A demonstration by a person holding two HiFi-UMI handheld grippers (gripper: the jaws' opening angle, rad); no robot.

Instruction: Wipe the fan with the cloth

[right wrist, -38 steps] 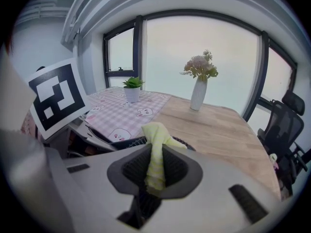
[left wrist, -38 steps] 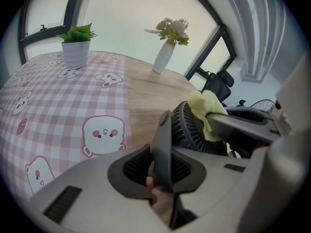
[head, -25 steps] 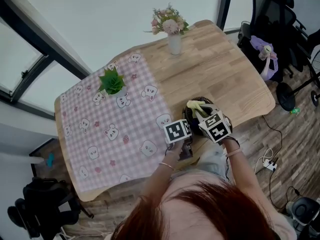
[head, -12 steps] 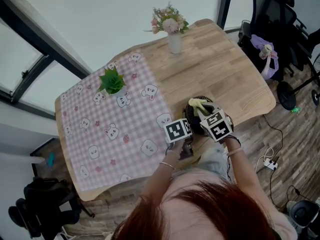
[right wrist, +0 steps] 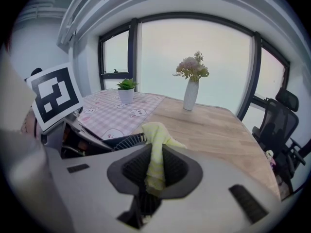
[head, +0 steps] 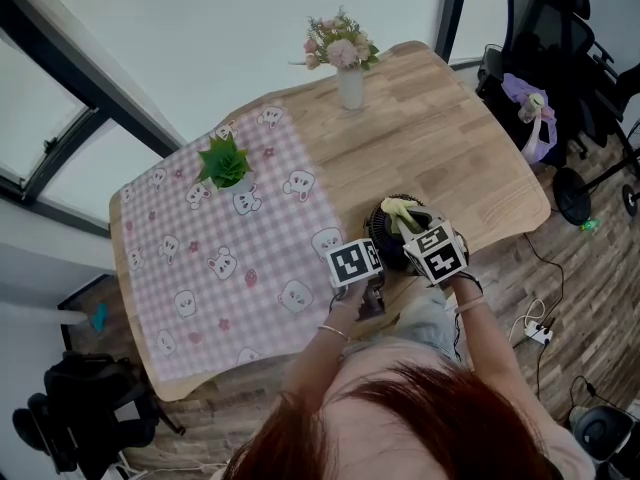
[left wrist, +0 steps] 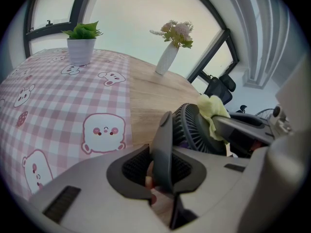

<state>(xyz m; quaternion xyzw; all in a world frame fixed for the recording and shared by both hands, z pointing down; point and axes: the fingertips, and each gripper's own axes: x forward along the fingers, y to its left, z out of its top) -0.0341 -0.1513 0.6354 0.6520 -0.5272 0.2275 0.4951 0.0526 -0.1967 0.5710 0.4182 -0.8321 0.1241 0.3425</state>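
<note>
Here we are at the near edge of the wooden tabletop (head: 450, 148), both tools in tight on a small black fan (head: 385, 236). The left tool (head: 372, 258) is clamped on the fan: in the left gripper view its jaws press from both sides on a dark flat part of the fan (left wrist: 194, 130), and the ribbed round grille sits just beyond them. The right tool (head: 408, 226) comes in from the other side with the pale yellow cloth (head: 398, 211) pinched between its jaws. In the right gripper view the cloth (right wrist: 155, 159) hangs through the closed right tool (right wrist: 154, 171) and bunches up above it, right against the fan's grille (right wrist: 124, 141). From the left tool (left wrist: 163, 166), the cloth (left wrist: 214, 113) lies draped over the top of the fan. Farther back, a pink checked mat (head: 220, 248) carries a potted plant (head: 224, 163), and a vase of flowers (head: 347, 68) stands at the far edge.
</note>
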